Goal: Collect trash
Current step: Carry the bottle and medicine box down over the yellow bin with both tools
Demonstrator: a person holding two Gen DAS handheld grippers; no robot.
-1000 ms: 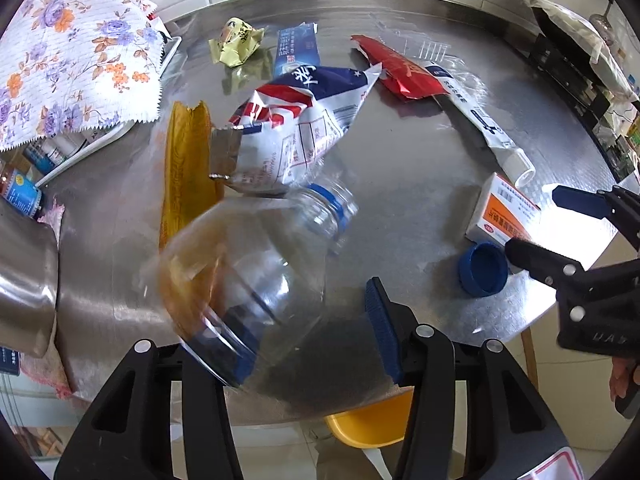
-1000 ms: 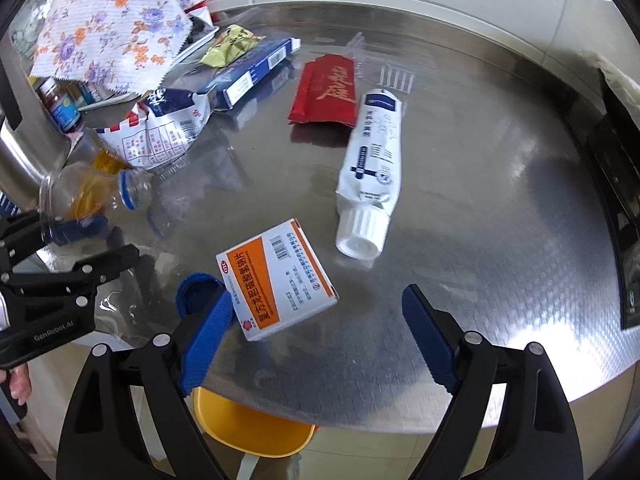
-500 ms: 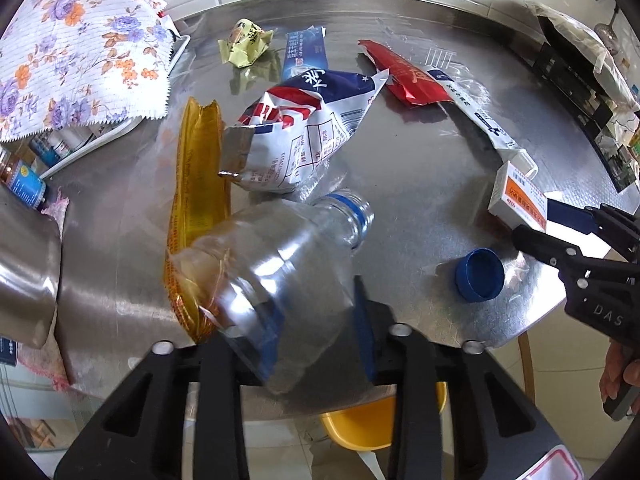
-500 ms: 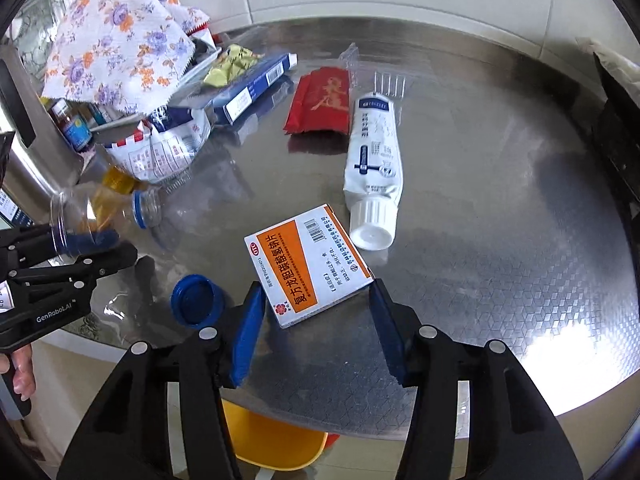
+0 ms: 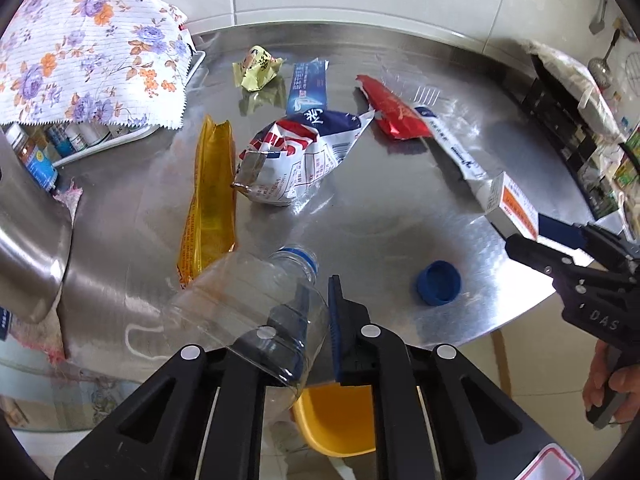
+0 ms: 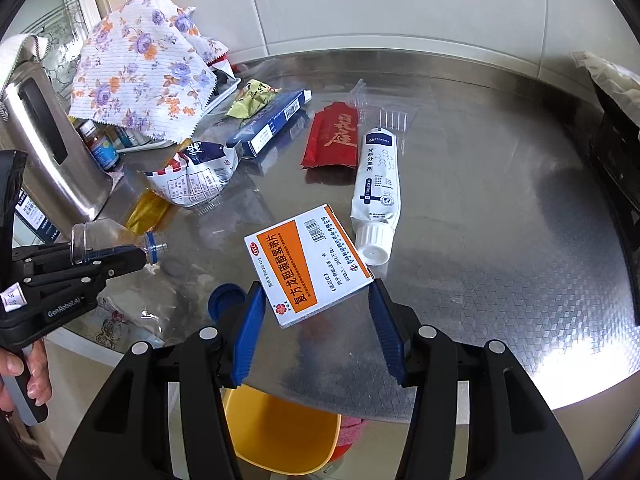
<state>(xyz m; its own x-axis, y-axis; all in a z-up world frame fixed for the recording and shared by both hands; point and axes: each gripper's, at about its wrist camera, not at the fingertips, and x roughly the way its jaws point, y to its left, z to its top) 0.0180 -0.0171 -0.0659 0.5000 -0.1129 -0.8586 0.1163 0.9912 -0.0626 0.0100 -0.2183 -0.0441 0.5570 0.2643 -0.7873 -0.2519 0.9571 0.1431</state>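
Both handheld grippers work the litter at the near edge of a round steel table (image 6: 500, 200). At left, the left gripper (image 5: 316, 320) closes its jaws on a clear, uncapped plastic bottle (image 5: 248, 300), the thin wall caught between the blue pads so that the neck points away over the tabletop; gripping it low on the body appears to keep the light, crushable shell from slipping. At right, the right gripper (image 6: 316, 320) clamps a flat white-and-orange cardboard medicine box (image 6: 308, 268) by its two long edges, its near end tilted up off the metal, a hold that suits a stiff, thin carton.

Trash yet to be gathered lies spread across the embossed, mirror-bright surface: a blue screw cap (image 5: 438, 282) just beside the bottle's mouth, a soft white tube (image 6: 378, 188) with a ribbed cap, a glossy red foil packet (image 6: 334, 140), a crumpled white, red and blue bag (image 5: 300, 160), a long amber cellophane sleeve (image 5: 210, 196), a blue carton (image 6: 272, 120) and a balled yellow wrapper (image 5: 258, 68). A floral cloth (image 6: 140, 68) covers a tray of small bottles at the far left, apparently not part of the rubbish. A yellow container (image 6: 280, 428) sits below the table edge, a likely destination for both items.
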